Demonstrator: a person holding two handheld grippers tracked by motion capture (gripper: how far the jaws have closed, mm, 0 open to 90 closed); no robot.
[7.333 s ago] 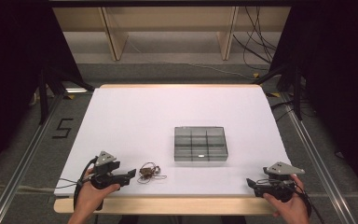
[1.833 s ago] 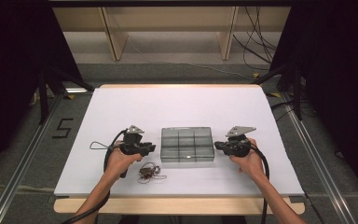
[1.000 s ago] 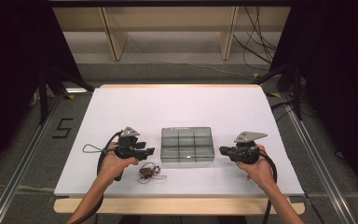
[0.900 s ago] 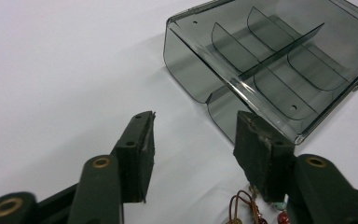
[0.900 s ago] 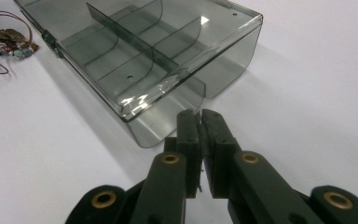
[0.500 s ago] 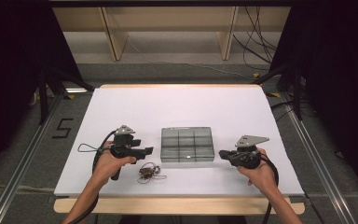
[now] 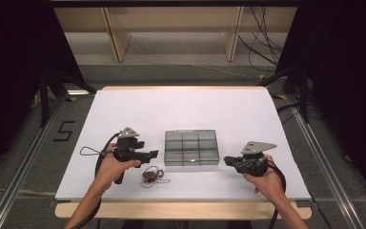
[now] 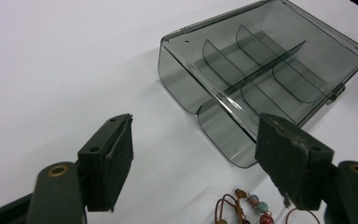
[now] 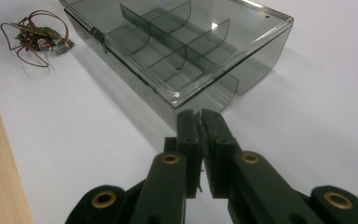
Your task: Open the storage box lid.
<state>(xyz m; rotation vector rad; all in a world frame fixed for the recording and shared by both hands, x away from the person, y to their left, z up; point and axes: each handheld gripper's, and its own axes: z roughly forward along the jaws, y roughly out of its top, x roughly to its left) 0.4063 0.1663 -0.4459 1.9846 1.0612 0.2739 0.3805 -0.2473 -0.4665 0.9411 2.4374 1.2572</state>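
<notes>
beside the box (image 7: 191, 148), left gripper (image 7: 151, 153) level, jaws just opening

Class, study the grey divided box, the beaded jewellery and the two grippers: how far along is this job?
Barely begun. Done: the compartment box sits closed mid-table. In hand: the left gripper has just been opening its jaws, nothing between them, above the beaded jewellery; the right gripper is shut and empty at the box's corner. Left: the jewellery lies outside the box, untouched.

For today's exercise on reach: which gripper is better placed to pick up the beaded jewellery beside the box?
Left. The left gripper is open, with the beaded jewellery just below its jaws; the right gripper is shut.
</notes>
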